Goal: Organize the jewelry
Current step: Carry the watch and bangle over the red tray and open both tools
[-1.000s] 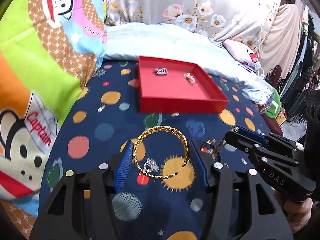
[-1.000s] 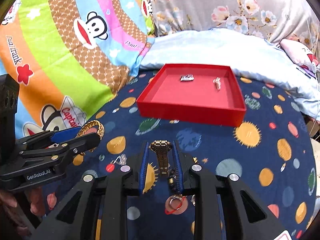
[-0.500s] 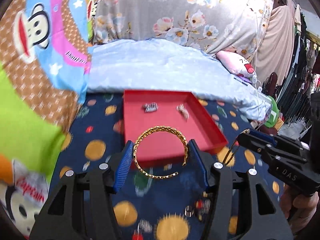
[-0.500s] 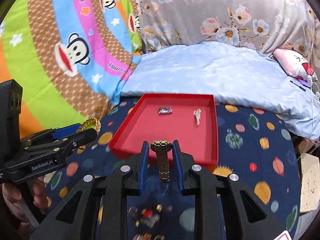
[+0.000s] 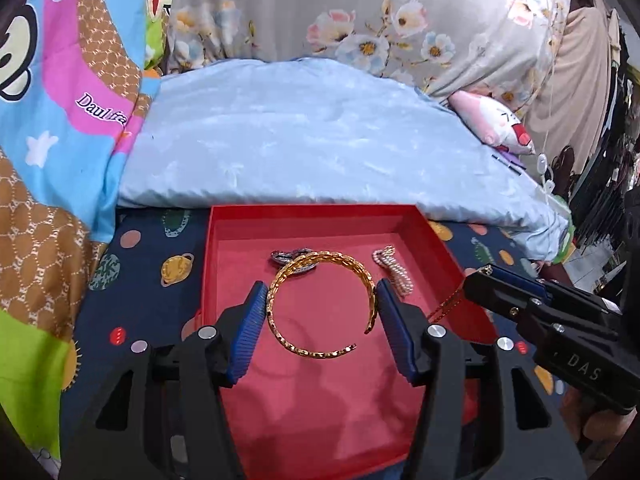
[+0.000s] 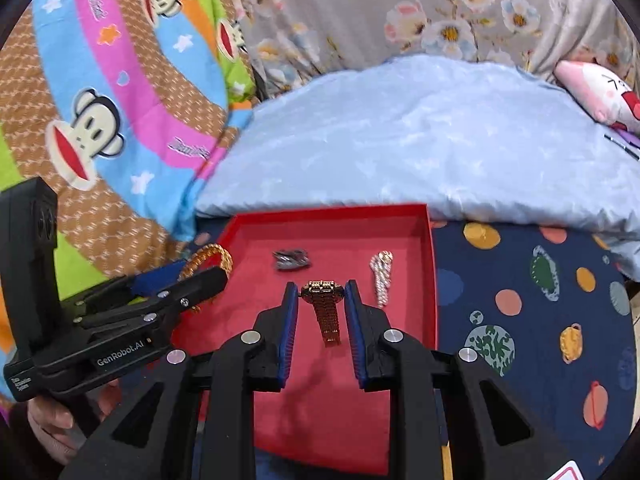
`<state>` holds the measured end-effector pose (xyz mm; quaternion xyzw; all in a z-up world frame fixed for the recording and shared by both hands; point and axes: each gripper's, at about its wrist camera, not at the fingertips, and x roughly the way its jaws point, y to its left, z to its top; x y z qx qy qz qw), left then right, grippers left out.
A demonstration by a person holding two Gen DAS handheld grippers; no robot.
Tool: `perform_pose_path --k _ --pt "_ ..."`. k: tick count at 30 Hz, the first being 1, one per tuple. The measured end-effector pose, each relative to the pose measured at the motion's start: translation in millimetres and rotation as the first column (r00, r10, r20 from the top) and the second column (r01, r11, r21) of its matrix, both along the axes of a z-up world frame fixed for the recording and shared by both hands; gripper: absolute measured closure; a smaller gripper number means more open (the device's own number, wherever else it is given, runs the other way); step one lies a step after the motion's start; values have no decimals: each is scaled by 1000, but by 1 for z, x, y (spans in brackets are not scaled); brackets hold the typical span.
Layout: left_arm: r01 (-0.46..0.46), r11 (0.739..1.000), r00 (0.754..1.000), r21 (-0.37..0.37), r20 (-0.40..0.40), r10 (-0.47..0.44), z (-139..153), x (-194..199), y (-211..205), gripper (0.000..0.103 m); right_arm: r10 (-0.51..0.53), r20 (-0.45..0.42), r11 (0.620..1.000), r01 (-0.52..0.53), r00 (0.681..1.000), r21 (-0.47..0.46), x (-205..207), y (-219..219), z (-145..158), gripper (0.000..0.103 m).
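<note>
A gold open bangle (image 5: 280, 312) is clamped between the blue pads of my left gripper (image 5: 321, 285), which hangs over the red tray (image 5: 308, 213). My right gripper (image 6: 321, 286) is shut on a gold watch (image 6: 322, 290), whose strap dangles over the same tray (image 6: 430, 264). On the tray floor lie a small silver piece (image 6: 290, 260) and a pale beaded piece (image 6: 382, 276). In each wrist view the other gripper shows at the side: the right gripper (image 5: 482, 276) and the left gripper (image 6: 216, 276).
The tray rests on a navy planet-print sheet (image 6: 520, 300). A light blue pillow (image 5: 320, 136) lies right behind it. A monkey-print blanket (image 6: 100, 120) rises on the left, floral fabric (image 5: 380, 20) at the back, a pink plush toy (image 5: 496, 124) on the right.
Both grippers have moved forward from above the navy sheet to above the red tray, carrying the bangle and the watch. Their grips look unchanged.
</note>
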<state>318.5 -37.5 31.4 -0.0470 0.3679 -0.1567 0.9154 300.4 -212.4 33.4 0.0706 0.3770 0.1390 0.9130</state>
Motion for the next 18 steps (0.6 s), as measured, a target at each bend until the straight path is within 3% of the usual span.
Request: perform_pose_path --k 7,8,9,12,18 --pt "-4 1000 999 13 -41 5 -27 17 -3 48 2 -40 999 -4 999 -43 13 -1 -30 79" --pt "-11 1000 999 16 -39 12 -29 17 -4 42 -5 -39 999 3 999 -52 13 -1 -31 79" --pt "-21 1000 999 21 -38 22 -31 18 -4 29 -18 -27 998 16 999 -61 11 -2 -31 79" --pt "-55 998 998 18 -19 55 -28 15 0 25 -54 -1 996 54 999 -70 7 -6 -25 64" --pt "-98 995 995 -10 -1 98 -8 -9 23 23 -91 56 995 94 994 -42 -27 -23 3 60"
